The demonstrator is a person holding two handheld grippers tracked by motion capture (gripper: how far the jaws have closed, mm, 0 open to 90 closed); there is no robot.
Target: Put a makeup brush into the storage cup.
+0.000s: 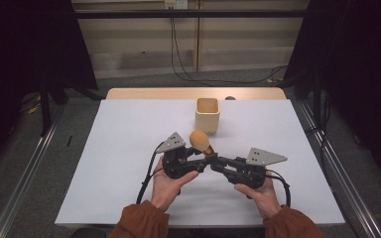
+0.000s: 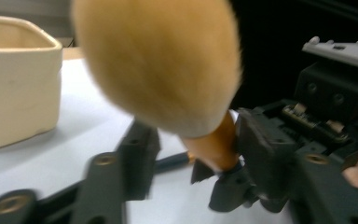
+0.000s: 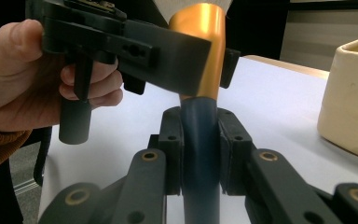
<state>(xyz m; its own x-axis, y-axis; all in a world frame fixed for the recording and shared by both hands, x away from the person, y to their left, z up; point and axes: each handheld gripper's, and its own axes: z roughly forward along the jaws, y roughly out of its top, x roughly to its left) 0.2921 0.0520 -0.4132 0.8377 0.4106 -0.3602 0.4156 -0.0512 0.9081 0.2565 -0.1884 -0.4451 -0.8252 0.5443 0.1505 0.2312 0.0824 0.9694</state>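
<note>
The right tongs (image 3: 200, 154) are clamped tight on the dark handle of the makeup brush (image 1: 200, 141), holding it above the white surface (image 1: 129, 148) in front of the cream cup (image 1: 208, 115), bristle head tilted up and away. The left tongs (image 2: 191, 154) are half closed around the brush's golden collar, the near pad close against it, though I cannot tell if both pads press yet. For a clean handover, I judge the left tongs should close squarely on the collar below the soft bristles, and the right should let go only once that grip is firm.

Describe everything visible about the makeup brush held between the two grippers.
The makeup brush has a fluffy tan bristle head, a shiny copper ferrule and a dark blue handle. It is held above the white table, head tilted up toward the cream cup. The right gripper clamps the handle; the left gripper brackets the ferrule.
</note>
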